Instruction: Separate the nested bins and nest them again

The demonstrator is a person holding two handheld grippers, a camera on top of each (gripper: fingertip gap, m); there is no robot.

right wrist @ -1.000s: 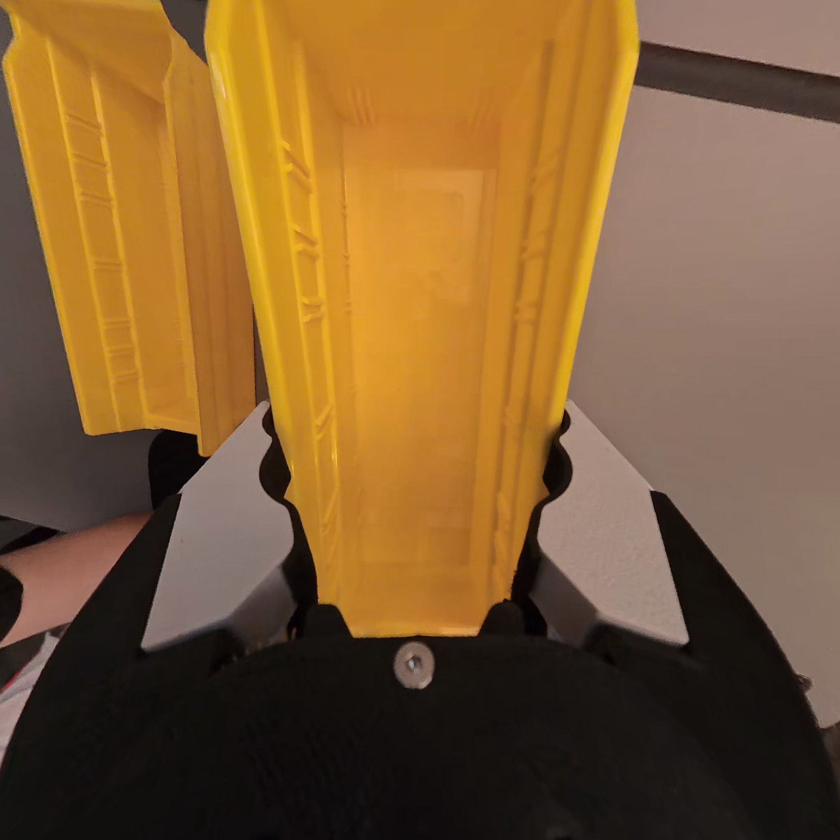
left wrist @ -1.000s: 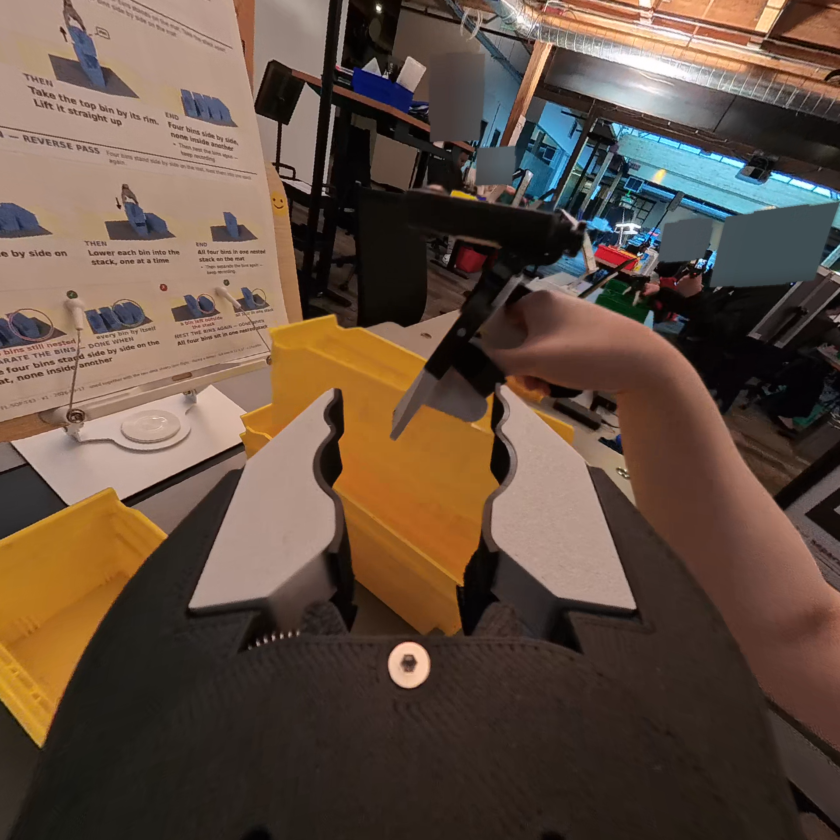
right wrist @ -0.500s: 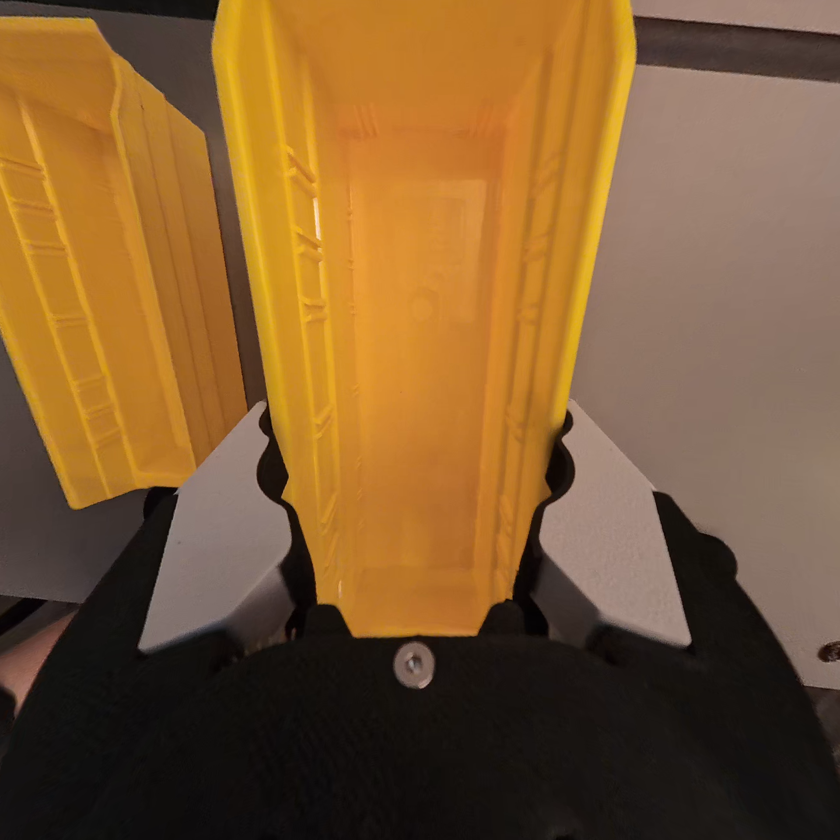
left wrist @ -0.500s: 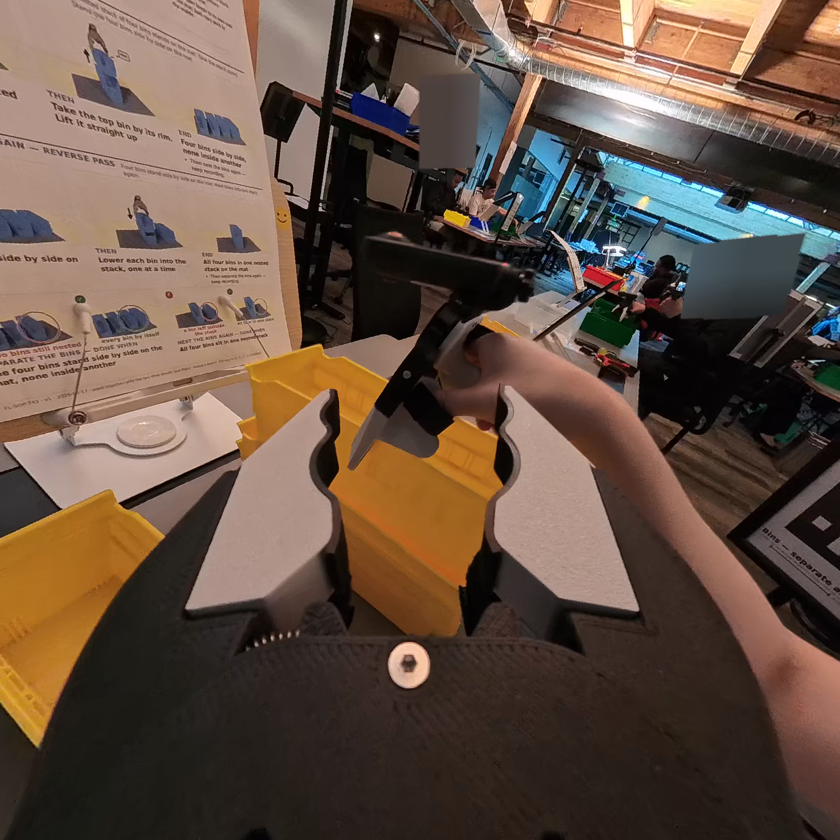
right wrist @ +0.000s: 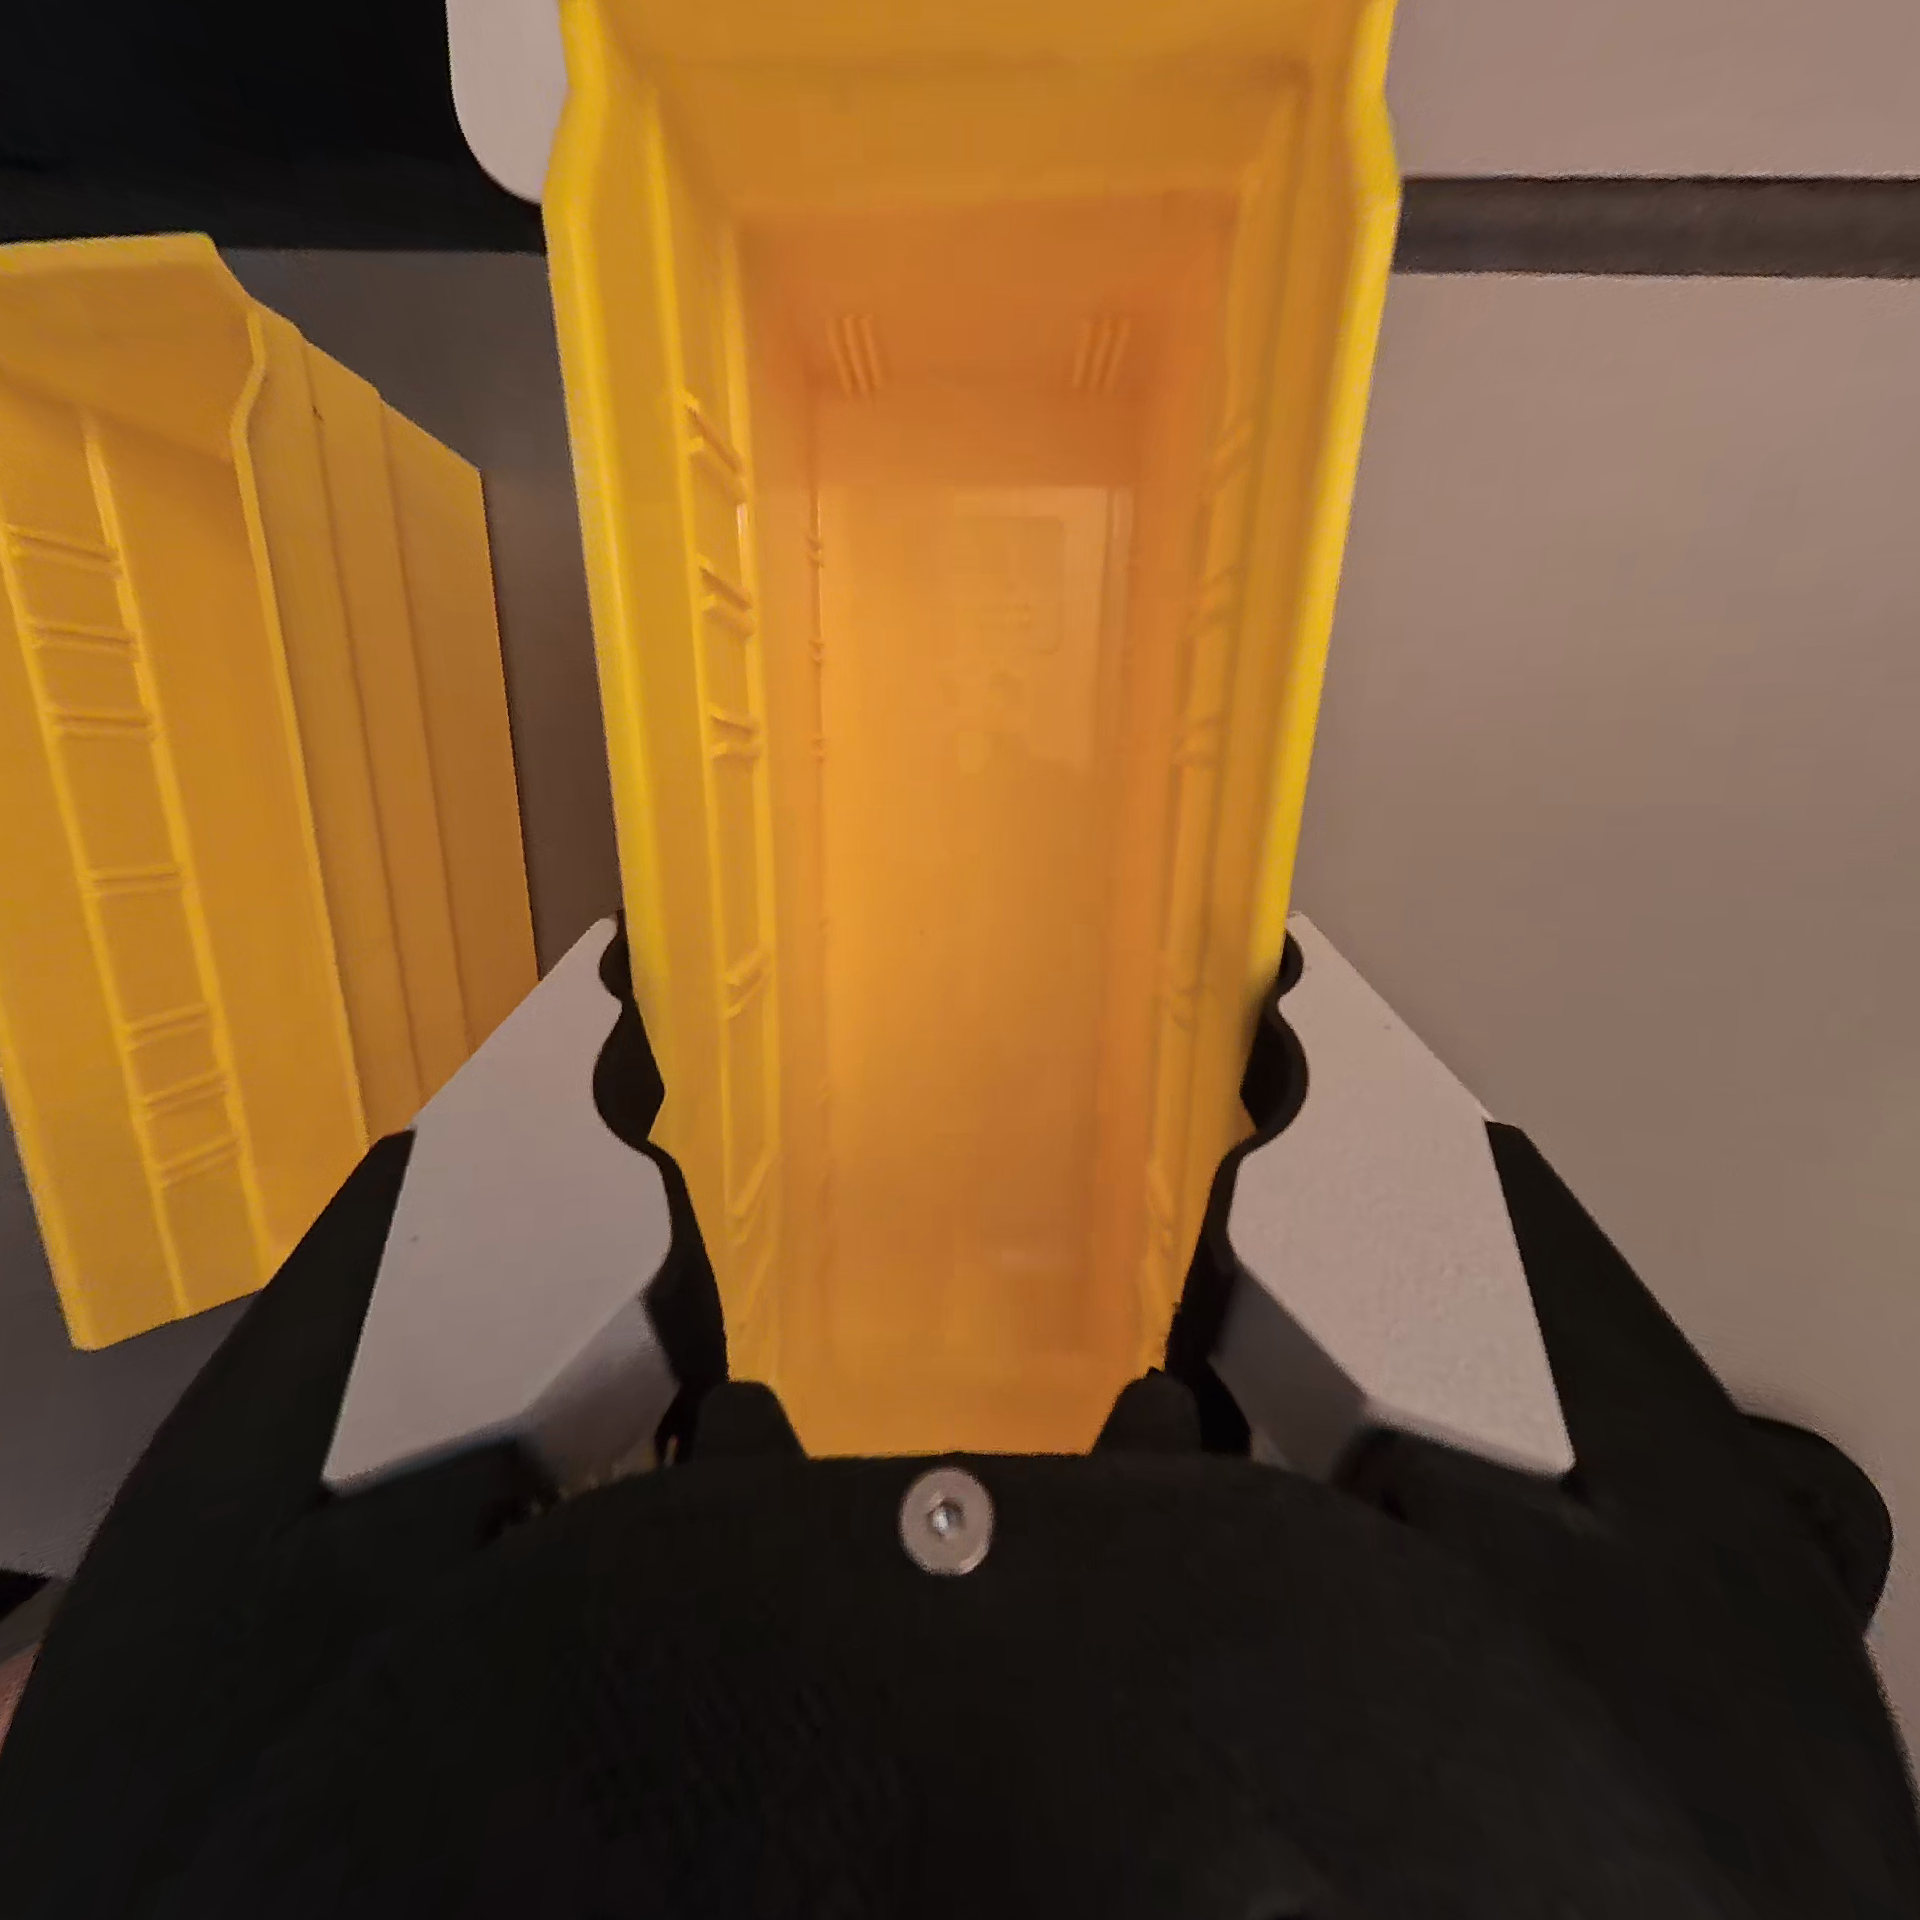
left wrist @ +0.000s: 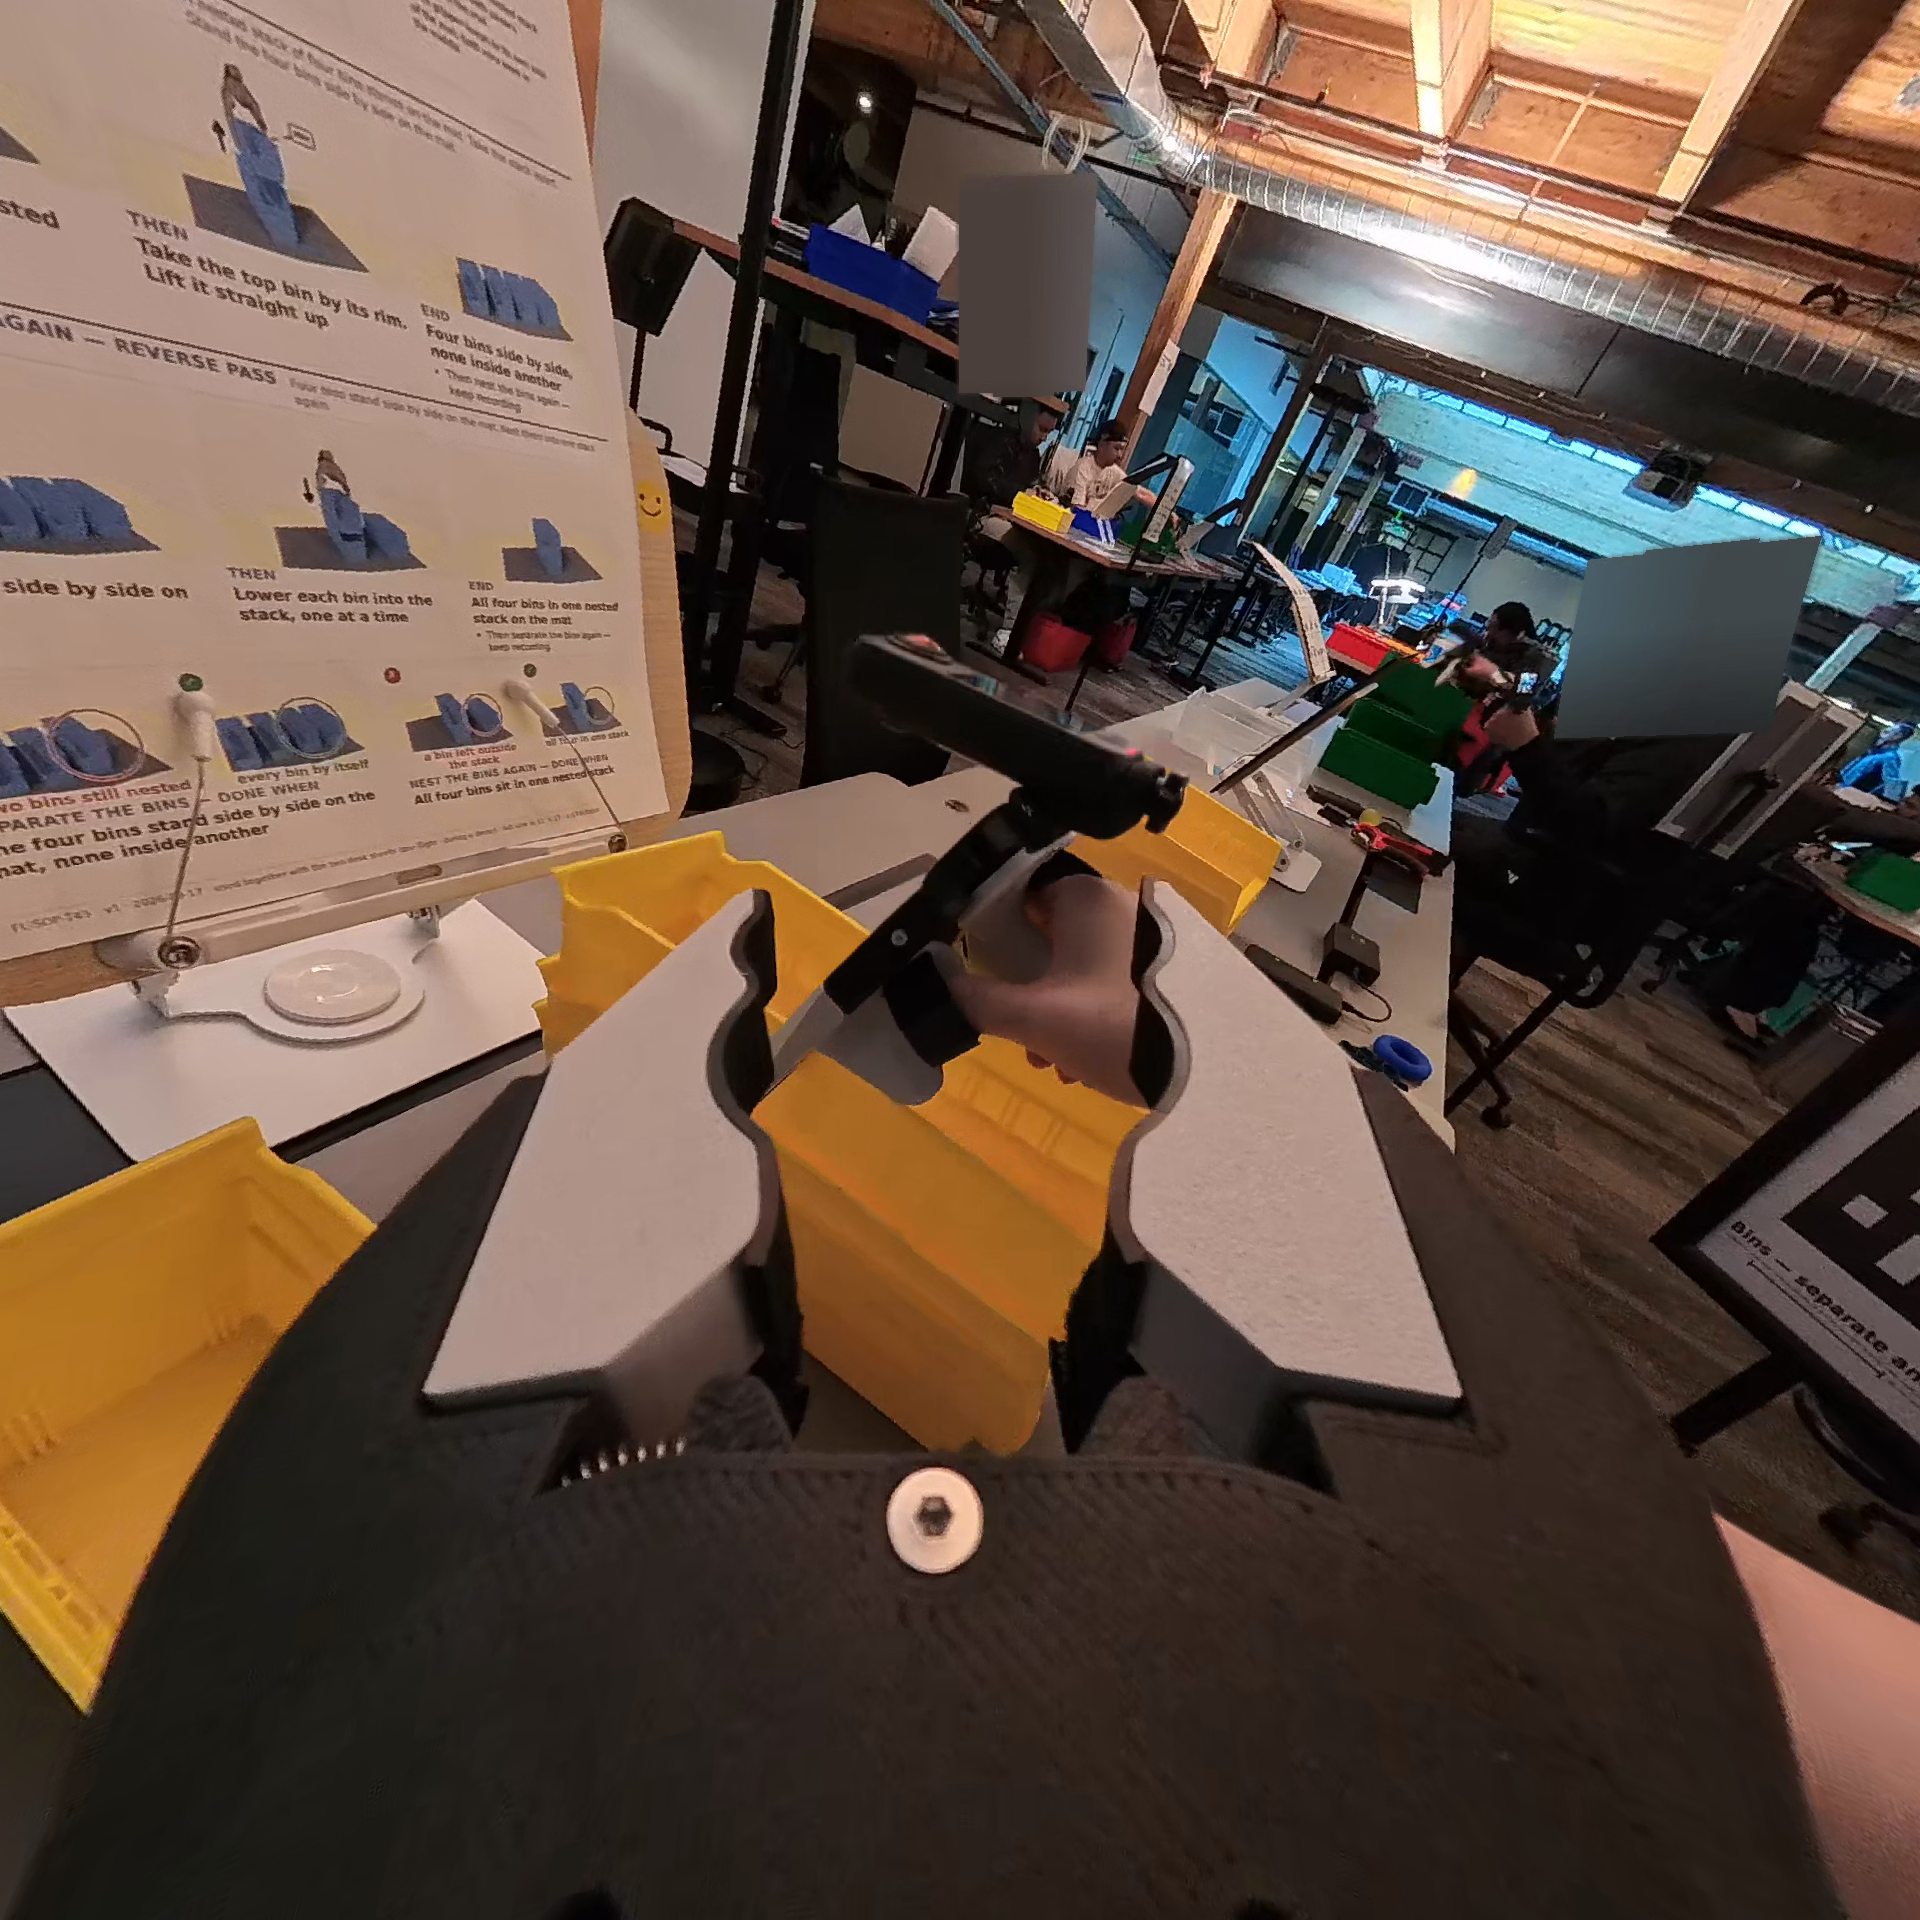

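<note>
My left claw (left wrist: 951,997) has a black, ribbed printed body with one silver hex screw (left wrist: 933,1519) at its centre, a small coil spring at 9 o'clock from it, and two pale grey wedge fingers (left wrist: 623,1174) with wavy black inner pads. My right claw (right wrist: 951,997) matches: black shell, silver screw (right wrist: 943,1522), grey fingers (right wrist: 1382,1174). My forearm (left wrist: 1829,1725) is bare, no sleeve.

Both grippers up, right loaded.
My left gripper (left wrist: 951,1029) gapes, nothing clamped; my right gripper (right wrist: 951,1029) pinches a yellow bin (right wrist: 966,727) across its walls.
</note>
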